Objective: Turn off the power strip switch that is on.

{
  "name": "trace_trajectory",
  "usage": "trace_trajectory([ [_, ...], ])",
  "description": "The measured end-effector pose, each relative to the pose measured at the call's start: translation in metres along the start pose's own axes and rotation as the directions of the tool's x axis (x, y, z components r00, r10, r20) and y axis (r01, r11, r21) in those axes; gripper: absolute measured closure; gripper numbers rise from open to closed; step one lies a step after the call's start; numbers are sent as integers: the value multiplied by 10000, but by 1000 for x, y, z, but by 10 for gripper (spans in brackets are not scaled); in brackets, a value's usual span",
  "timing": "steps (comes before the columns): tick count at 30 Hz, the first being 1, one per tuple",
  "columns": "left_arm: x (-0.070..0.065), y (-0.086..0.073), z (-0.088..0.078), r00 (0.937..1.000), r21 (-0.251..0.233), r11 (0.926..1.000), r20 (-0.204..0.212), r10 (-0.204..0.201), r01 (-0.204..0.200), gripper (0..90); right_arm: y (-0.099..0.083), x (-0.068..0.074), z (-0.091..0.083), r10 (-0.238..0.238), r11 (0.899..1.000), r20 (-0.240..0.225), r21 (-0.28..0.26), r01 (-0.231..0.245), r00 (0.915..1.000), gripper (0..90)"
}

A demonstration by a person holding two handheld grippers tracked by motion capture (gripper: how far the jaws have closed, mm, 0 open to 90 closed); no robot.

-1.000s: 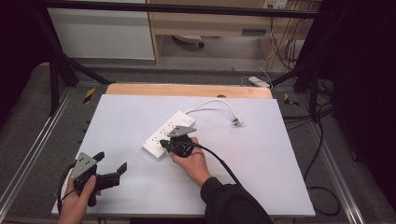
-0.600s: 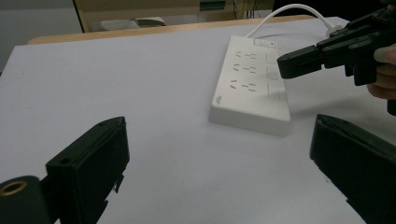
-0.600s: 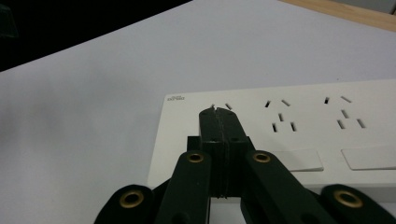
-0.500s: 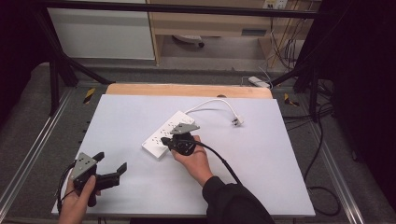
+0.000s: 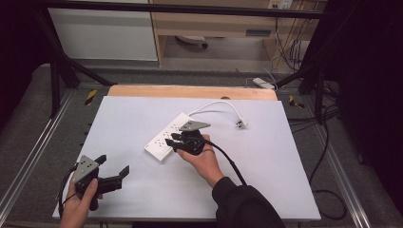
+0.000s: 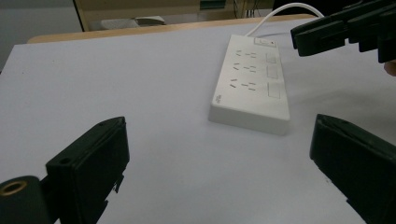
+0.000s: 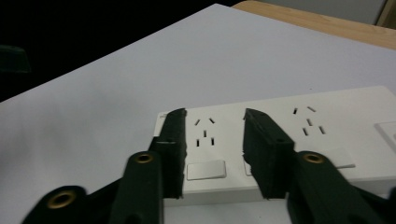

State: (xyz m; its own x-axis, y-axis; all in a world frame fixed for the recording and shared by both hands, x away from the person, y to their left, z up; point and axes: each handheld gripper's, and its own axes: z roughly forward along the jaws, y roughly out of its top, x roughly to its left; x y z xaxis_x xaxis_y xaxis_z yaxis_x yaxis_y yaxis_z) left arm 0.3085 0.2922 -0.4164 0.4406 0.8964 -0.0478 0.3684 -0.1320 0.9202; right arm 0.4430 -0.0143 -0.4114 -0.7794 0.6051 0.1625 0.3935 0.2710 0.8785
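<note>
The white power strip (image 5: 170, 136) lies diagonally at the middle of the white table (image 5: 285, 180), its cord curving off to a loose plug (image 5: 241, 123) near the far right. The right gripper (image 5: 176, 141) is held just above the strip's near end; in the right gripper view its jaws stand partly apart, astride the nearest socket and rocker switch (image 7: 206, 169), with nothing between them. The left gripper (image 5: 114, 167) is held near the table's front left corner, well apart from the strip, jaws spread wide and empty.

Judgement: the work in hand appears to be operating a switch on the strip. It would best be done with a single jaw tip set squarely on the rocker and the strip kept from sliding.

Against the earlier frames, the right gripper's jaws, then pressed together, have just been opening, and the gripper is seen slightly raised. The strip and the left gripper are unchanged.
</note>
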Motion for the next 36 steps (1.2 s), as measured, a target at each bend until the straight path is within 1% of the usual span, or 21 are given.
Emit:
trace_trajectory([
  [1, 0, 0, 0, 10000, 20, 10000, 11, 18, -18, 45, 1, -1, -1, 74, 10000, 51, 29, -75, 10000, 513],
  [2, 0, 0, 0, 10000, 10, 10000, 16, -8, 8, 45, 2, -2, -3, 198, 9998, 93, 81, -199, 9998, 475],
  [3, 0, 0, 0, 10000, 20, 10000, 20, -4, 4, 45, 3, -3, -4, 228, 9997, 191, 85, -230, 9996, 455],
  [9, 0, 0, 0, 10000, 4, 10000, 14, -27, 27, 45, 8, -11, -17, 454, 9989, 603, 34, -457, 9971, 248],
  [10, 0, 0, 0, 10000, 8, 10000, 14, -25, 25, 45, 9, -12, -20, 566, 9984, 642, 55, -570, 9963, 211],
  [15, -1, 0, 1, 10000, 36, 10000, 9, -23, 23, 45, 11, -18, -34, 707, 9975, 915, -7, -709, 9933, 99],
  [20, -1, -1, 1, 10000, 34, 10000, 7, -35, 35, 45, 13, -26, -51, 968, 9951, 1103, -319, -938, 9892, 63],
  [23, -1, -1, 1, 10000, 61, 10000, 3, -36, 36, 45, 14, -31, -63, 935, 9948, 1185, -519, -879, 9885, 52],
  [28, -1, -1, 1, 10000, 63, 10000, -11, -36, 36, 45, 15, -38, -83, 1038, 9916, 1380, -909, -917, 9850, 49],
  [30, -1, -1, 1, 10000, 59, 10000, -13, -44, 44, 45, 15, -41, -92, 981, 9908, 1460, -1073, -828, 9844, 47],
  [32, -1, -1, 1, 10000, 56, 10000, 8, -48, 48, 45, 14, -43, -101, 1018, 9894, 1523, -1188, -841, 9831, 46],
  [33, -1, -1, 1, 10000, 53, 10000, 11, -48, 48, 45, 13, -45, -106, 964, 9893, 1612, -1239, -767, 9822, 46],
  [36, -1, -1, 1, 10000, 59, 10000, 25, -55, 55, 45, 8, -50, -122, 1000, 9865, 1815, -1461, -737, 9783, 48],
])
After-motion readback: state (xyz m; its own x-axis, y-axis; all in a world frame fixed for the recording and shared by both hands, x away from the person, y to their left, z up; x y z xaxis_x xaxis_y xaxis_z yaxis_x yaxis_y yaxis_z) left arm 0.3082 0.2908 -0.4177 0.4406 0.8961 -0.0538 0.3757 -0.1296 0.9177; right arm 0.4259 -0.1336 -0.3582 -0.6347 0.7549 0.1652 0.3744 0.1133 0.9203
